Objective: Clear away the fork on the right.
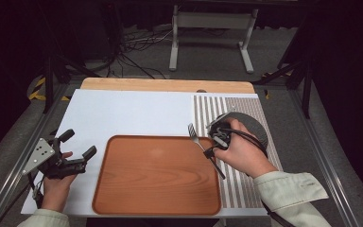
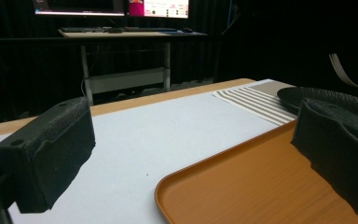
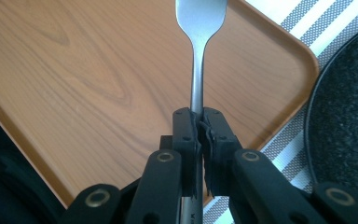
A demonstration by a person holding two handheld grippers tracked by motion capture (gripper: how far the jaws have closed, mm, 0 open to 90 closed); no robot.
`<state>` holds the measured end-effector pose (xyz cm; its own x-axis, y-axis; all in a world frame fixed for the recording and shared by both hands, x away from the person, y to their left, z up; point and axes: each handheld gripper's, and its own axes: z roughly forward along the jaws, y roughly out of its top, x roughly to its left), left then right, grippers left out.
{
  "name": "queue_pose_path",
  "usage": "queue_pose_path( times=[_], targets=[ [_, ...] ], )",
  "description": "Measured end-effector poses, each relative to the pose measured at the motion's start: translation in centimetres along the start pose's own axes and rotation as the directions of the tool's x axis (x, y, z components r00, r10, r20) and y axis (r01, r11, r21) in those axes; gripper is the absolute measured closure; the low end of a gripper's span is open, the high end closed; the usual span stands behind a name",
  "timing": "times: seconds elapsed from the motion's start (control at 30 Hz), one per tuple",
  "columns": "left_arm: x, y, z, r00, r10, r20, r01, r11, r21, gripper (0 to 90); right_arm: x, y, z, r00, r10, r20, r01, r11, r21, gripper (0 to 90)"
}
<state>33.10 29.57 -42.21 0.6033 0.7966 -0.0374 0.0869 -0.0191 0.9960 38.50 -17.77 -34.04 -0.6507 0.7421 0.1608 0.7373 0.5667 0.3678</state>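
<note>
While the right gripper [image 3: 199,128] clamps the fork [image 3: 198,56] above the wooden tray's [image 1: 158,177] two-o'clock corner, not yet set down, the left gripper [image 1: 78,144] waits wide open.

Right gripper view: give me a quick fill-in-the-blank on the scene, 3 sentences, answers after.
1. The right gripper has its fingers shut on the handle of a metal ____.
2. The fork's tines hang over the brown wooden ____.
3. The dark round plate rests on the ____ placemat, to the right of the tray.
4. The left gripper is ____, with nothing between its fingers.

Missing words: fork; tray; striped; open
</note>
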Motion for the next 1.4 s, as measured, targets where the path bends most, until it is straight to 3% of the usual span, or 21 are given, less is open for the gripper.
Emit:
queue_pose_path(
  times=[0.33,0.67,1.03,1.4],
  targets=[
    [0.0,0.1,0.0,1.0000,0.002,0.001,-0.002,1.0000,0.006,0.2,1.2,1.1,1.4,0.9968,0.071,0.036,-0.072,0.997,0.034,85.5],
    [0.0,0.1,-0.1,1.0000,0.004,-0.003,-0.004,1.0000,0.002,0.2,1.5,1.4,2.7,0.9926,0.115,0.040,-0.117,0.991,0.066,85.5],
    [0.1,0.2,-0.1,1.0000,0.002,-0.006,-0.002,1.0000,0.002,0.2,1.7,1.3,4.5,0.9777,0.201,0.060,-0.207,0.973,0.106,85.4],
    [0.0,0.2,-0.1,1.0000,0.004,-0.008,-0.004,1.0000,0.003,0.2,1.6,0.9,5.9,0.9703,0.231,0.070,-0.239,0.960,0.145,85.4]
  ],
)
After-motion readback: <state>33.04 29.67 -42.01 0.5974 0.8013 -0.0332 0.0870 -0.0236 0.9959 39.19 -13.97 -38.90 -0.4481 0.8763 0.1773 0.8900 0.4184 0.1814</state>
